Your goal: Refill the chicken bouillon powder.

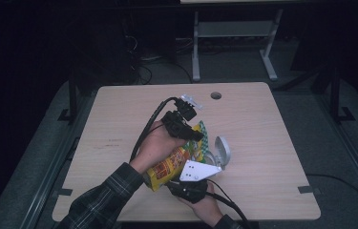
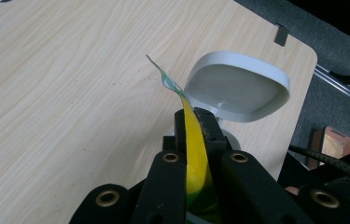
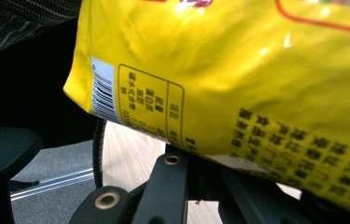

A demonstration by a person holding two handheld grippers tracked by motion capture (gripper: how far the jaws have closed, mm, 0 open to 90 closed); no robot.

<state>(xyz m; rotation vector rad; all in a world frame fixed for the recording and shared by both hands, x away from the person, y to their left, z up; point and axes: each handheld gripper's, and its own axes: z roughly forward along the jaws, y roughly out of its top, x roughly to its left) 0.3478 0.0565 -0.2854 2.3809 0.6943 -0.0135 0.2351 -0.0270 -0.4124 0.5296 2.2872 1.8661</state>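
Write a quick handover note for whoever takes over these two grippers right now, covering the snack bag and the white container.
Left gripper: shut on the top edge of the snack bag, as the left gripper view shows.
Right gripper: at the bag's bottom seam; its jaws are hidden behind the bag, so the grip is unclear.
Bag: held above the table, tilted, its top toward the white container.
Container: on the table with its lid flipped up, just past the left jaws.
Done: bag lifted and brought to the open container.
Left: probably open or tip the bag into the container; nothing seen poured yet.
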